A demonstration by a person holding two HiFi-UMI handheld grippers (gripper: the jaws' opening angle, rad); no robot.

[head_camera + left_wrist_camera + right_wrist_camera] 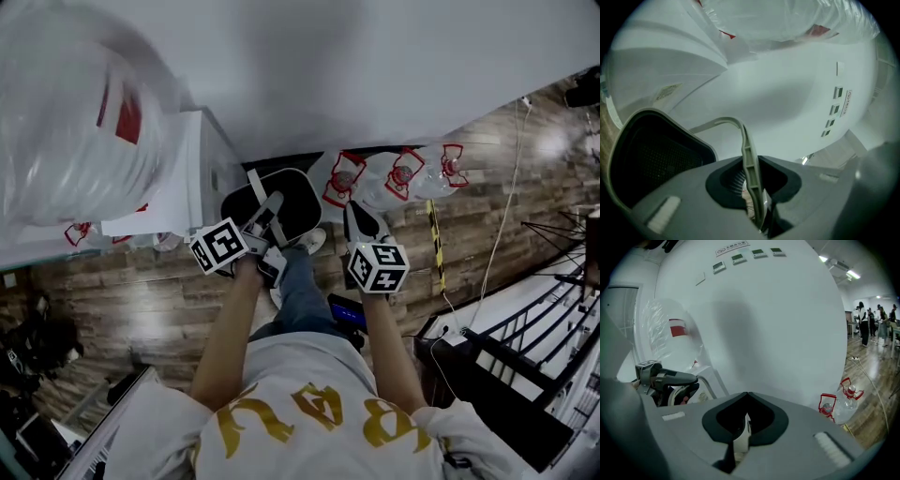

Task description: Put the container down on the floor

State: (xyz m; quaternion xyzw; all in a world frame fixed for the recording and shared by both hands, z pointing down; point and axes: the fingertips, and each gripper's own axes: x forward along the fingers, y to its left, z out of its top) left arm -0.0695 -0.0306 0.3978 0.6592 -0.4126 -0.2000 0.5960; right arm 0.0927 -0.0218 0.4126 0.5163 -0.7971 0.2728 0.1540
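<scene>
The left gripper [266,223] is clamped on the grey bail handle [749,159], so the black bin [281,202] hangs beside the white wall [375,75], apparently not yet on the wooden floor [141,300]. The right gripper [361,223], jaws together on nothing visible, waits alongside

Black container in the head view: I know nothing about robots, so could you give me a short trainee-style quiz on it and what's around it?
1. True or false: the left gripper has its jaws shut on the grey handle of the black container.
2. What lies on the floor by the wall, right of the container? A) cardboard boxes B) clear bottles with red labels C) a broom
3. Fill in: the floor is laid in ___-look planks.
Key: 1 true; 2 B; 3 wood.
</scene>
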